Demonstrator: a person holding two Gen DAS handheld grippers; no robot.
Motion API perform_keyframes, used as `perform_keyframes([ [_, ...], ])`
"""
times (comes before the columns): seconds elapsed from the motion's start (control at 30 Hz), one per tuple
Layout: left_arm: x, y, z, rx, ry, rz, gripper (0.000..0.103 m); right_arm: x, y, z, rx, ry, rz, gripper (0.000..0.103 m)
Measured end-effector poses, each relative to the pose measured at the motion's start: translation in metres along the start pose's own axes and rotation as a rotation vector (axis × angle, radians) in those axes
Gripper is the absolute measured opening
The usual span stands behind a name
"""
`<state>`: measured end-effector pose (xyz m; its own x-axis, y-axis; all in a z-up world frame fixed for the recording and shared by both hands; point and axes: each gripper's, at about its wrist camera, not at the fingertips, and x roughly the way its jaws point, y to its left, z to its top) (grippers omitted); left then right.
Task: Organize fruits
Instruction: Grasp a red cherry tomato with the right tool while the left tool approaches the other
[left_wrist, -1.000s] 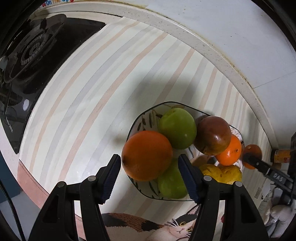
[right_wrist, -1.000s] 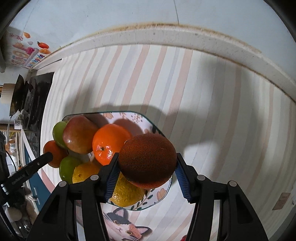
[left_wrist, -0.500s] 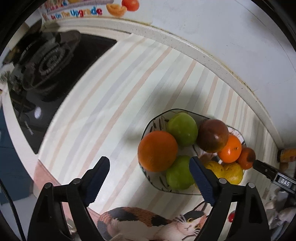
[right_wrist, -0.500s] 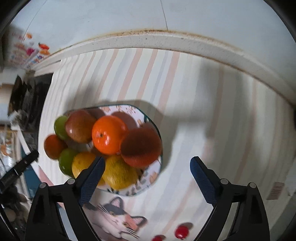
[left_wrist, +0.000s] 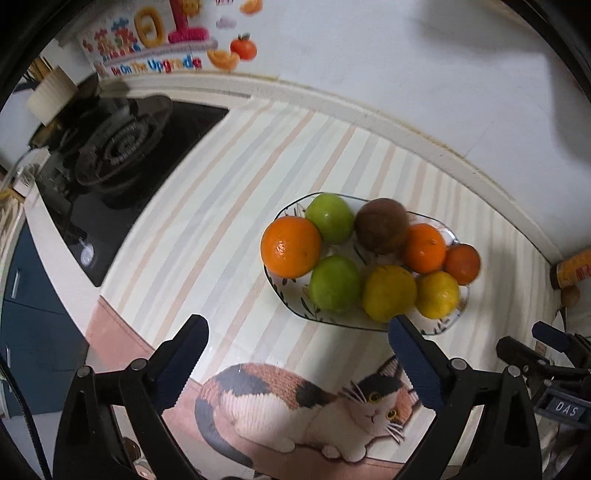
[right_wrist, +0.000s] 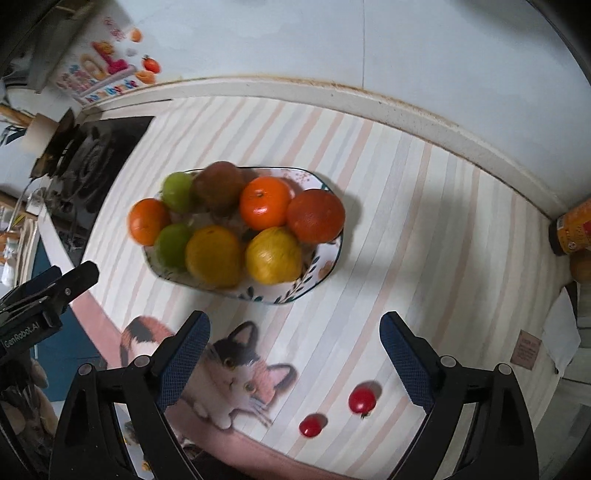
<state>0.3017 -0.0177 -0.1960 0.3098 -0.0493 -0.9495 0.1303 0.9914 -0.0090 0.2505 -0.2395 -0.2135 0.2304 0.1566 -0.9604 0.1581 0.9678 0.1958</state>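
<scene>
A patterned plate (left_wrist: 291, 304) (right_wrist: 295, 291) on the striped counter holds several fruits: a large orange (left_wrist: 290, 246), two green apples (left_wrist: 330, 218), a brown-red fruit (left_wrist: 382, 226), yellow citrus (left_wrist: 389, 292) and a dark orange (right_wrist: 315, 216) at its right end. My left gripper (left_wrist: 299, 350) is open and empty, above the counter in front of the plate. My right gripper (right_wrist: 294, 349) is open and empty, also in front of the plate. Two cherry tomatoes (right_wrist: 362, 400) (right_wrist: 311, 425) lie on the counter near the right gripper.
A black gas stove (left_wrist: 110, 155) sits at the left. A cat-print mat (left_wrist: 306, 406) covers the counter's front edge. An orange-labelled jar (right_wrist: 572, 229) stands at the far right by the wall. A raised white ledge (right_wrist: 369, 99) borders the back.
Both grippers let go of their oranges on the plate, opened wide and drew back and up from the plate. The two cherry tomatoes came into the right wrist view.
</scene>
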Motion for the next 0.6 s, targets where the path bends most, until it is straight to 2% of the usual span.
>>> perform_keyframes([
  [0.17, -0.04, -0.01, -0.02, 0.025, -0.078, 0.009, 0.1, -0.036, 0.006, -0.025, -0.013, -0.055, 0.006, 0.095],
  [0.6, -0.127, -0.017, -0.065, 0.032, -0.175, -0.046, 0.1, -0.127, 0.022, -0.073, -0.061, -0.188, 0.018, 0.095],
])
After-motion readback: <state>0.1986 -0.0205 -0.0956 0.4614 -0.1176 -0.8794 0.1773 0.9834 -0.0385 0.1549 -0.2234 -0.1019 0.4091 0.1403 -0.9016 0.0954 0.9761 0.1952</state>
